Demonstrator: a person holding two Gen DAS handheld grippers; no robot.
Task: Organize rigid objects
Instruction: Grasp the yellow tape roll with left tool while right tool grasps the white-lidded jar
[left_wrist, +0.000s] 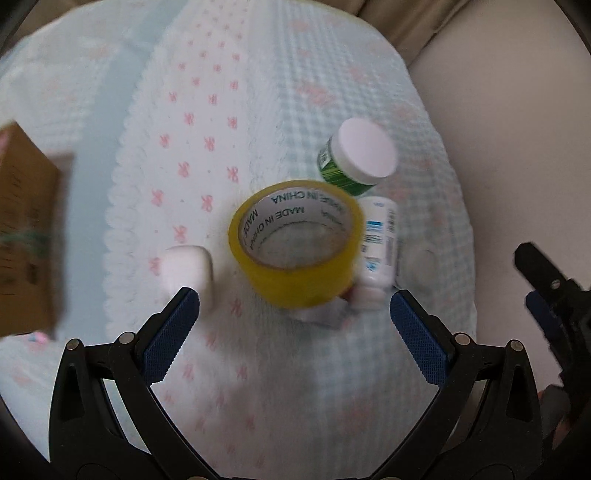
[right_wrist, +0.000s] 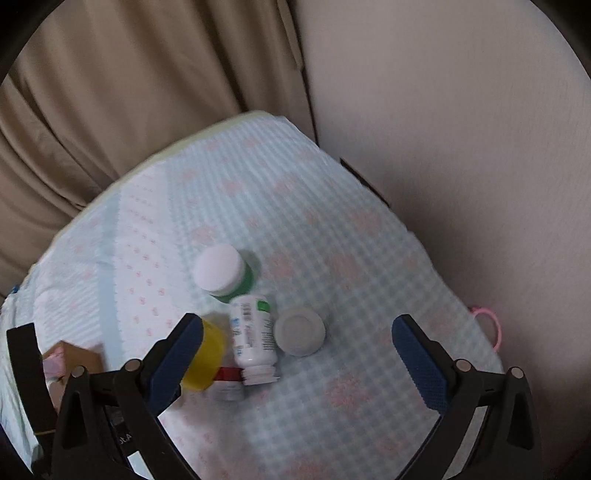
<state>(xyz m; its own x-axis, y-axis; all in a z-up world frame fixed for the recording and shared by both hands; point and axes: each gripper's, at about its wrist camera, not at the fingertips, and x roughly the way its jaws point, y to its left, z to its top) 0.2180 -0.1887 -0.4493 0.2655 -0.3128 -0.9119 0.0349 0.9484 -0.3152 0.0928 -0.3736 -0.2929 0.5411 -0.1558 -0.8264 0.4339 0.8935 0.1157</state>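
Observation:
A yellow tape roll (left_wrist: 295, 243) stands on the patterned cloth, just ahead of my open, empty left gripper (left_wrist: 295, 314). Beside it lie a white pill bottle (left_wrist: 378, 243) on its side and a green jar with a white lid (left_wrist: 354, 155). A white case (left_wrist: 188, 267) sits by my left fingertip. In the right wrist view my open, empty right gripper (right_wrist: 297, 332) hovers over the white bottle (right_wrist: 253, 336), a round white lid (right_wrist: 300, 331), the green jar (right_wrist: 225, 275) and the tape roll (right_wrist: 207, 354).
A cardboard box (left_wrist: 26, 236) stands at the left edge; it also shows in the right wrist view (right_wrist: 79, 356). A small red-and-white item (right_wrist: 227, 384) lies under the tape. Beige curtain (right_wrist: 129, 92) and wall (right_wrist: 461, 110) lie behind the cloth. A pink ring (right_wrist: 493, 325) hangs at the right edge.

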